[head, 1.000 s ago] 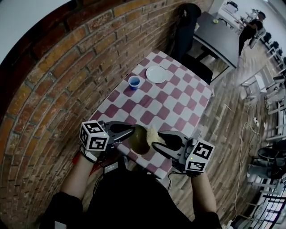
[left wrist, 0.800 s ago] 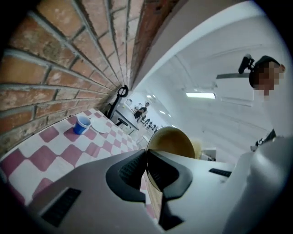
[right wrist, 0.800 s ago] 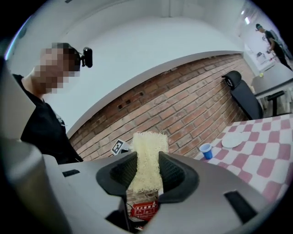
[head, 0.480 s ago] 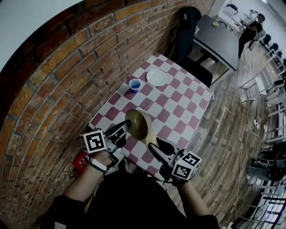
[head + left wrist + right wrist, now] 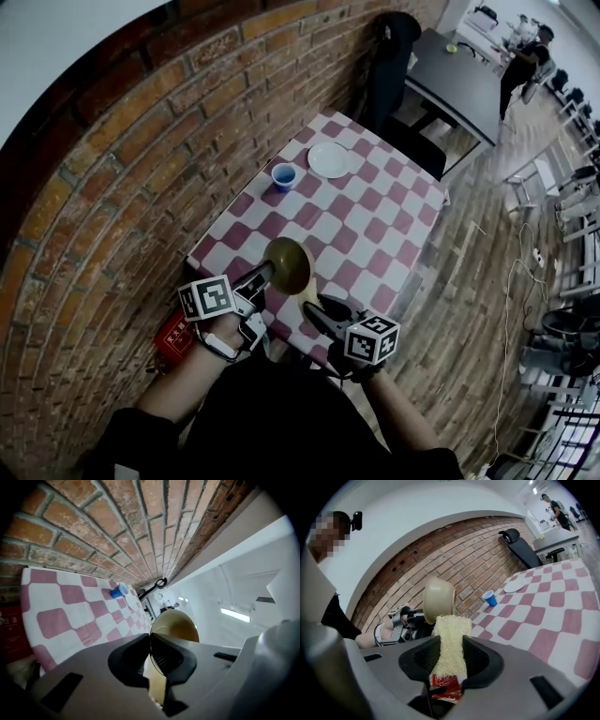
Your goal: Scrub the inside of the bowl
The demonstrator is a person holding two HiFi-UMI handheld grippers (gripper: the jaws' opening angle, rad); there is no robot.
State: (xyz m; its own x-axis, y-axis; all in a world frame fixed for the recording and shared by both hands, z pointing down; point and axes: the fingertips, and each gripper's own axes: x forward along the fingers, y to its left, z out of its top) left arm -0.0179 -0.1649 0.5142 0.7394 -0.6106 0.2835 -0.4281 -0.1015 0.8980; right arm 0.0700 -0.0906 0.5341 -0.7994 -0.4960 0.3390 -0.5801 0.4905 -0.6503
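A tan bowl (image 5: 288, 265) is held up on edge over the near edge of the checkered table (image 5: 375, 234). My left gripper (image 5: 266, 273) is shut on the bowl's rim. In the left gripper view the rim (image 5: 151, 641) runs between the jaws and the bowl (image 5: 176, 626) rises beyond them. My right gripper (image 5: 311, 307) is shut on a pale yellow scrub sponge (image 5: 450, 637), just right of and below the bowl. In the right gripper view the sponge tip sits just below the bowl (image 5: 439, 599), outside it, with the left gripper (image 5: 405, 619) behind.
A blue cup (image 5: 283, 175) and a white plate (image 5: 329, 158) stand at the table's far end. A brick wall (image 5: 141, 169) runs along the left. A red object (image 5: 174, 337) lies low by the wall. A black chair (image 5: 389, 56) and dark table (image 5: 459, 80) stand beyond.
The sponge, inside the bowl a second ago, has come out. The right gripper has drawn back toward my body and the left has moved a little forward, turning the bowl more on edge.
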